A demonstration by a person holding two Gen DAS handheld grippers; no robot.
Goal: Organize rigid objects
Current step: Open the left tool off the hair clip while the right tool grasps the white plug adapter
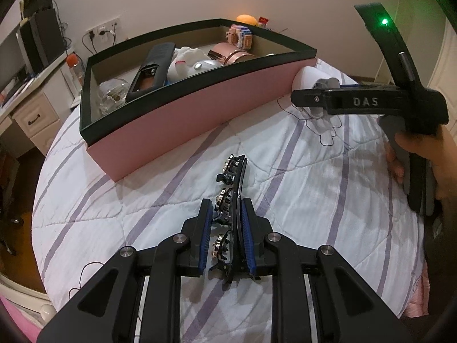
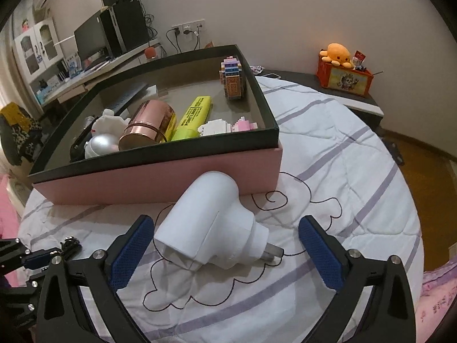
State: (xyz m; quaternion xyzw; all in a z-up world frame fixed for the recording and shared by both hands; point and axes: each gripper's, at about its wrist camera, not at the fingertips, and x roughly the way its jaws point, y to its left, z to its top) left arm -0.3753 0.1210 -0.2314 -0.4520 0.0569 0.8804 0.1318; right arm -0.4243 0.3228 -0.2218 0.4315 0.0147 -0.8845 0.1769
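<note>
1. Left gripper (image 1: 226,223): its blue-padded fingers (image 1: 206,228) are pinched on a black curved plastic strip carrying metal-headed clips (image 1: 232,200). The strip stands on edge between the pads, its far end projecting forward over the white quilted bed cover with lilac stripes (image 1: 285,200).
2. Right gripper (image 2: 225,251): its fingers (image 2: 130,251) are spread wide on either side of a white plastic plug-in device with metal prongs (image 2: 211,223); neither pad touches it. The device lies on its side on the bed cover, just beside the front wall of the box, prongs pointing to the right of the view.
3. Pink rectangular cardboard box with a black rim (image 2: 160,181): it sits on the bed, open at the top, beyond both grippers.
4. Box contents, right wrist view: a rose-gold metal cylinder (image 2: 148,125) lying on its side; a yellow highlighter marker (image 2: 192,117) beside it; a pink-and-white block model (image 2: 228,127) near the front right corner; a multicoloured block tower (image 2: 232,81) upright at the far right wall; a white plush figure (image 2: 110,124) and a silver egg-shaped item (image 2: 101,144) to the left.
5. Box contents, left wrist view: a black remote control with its battery bay open (image 1: 151,71) leaning on the other items.
6. Background: an orange plush octopus (image 2: 337,53) on a red printed box (image 2: 342,78) past the bed; a white desk (image 1: 37,108) with dark equipment at the left.
</note>
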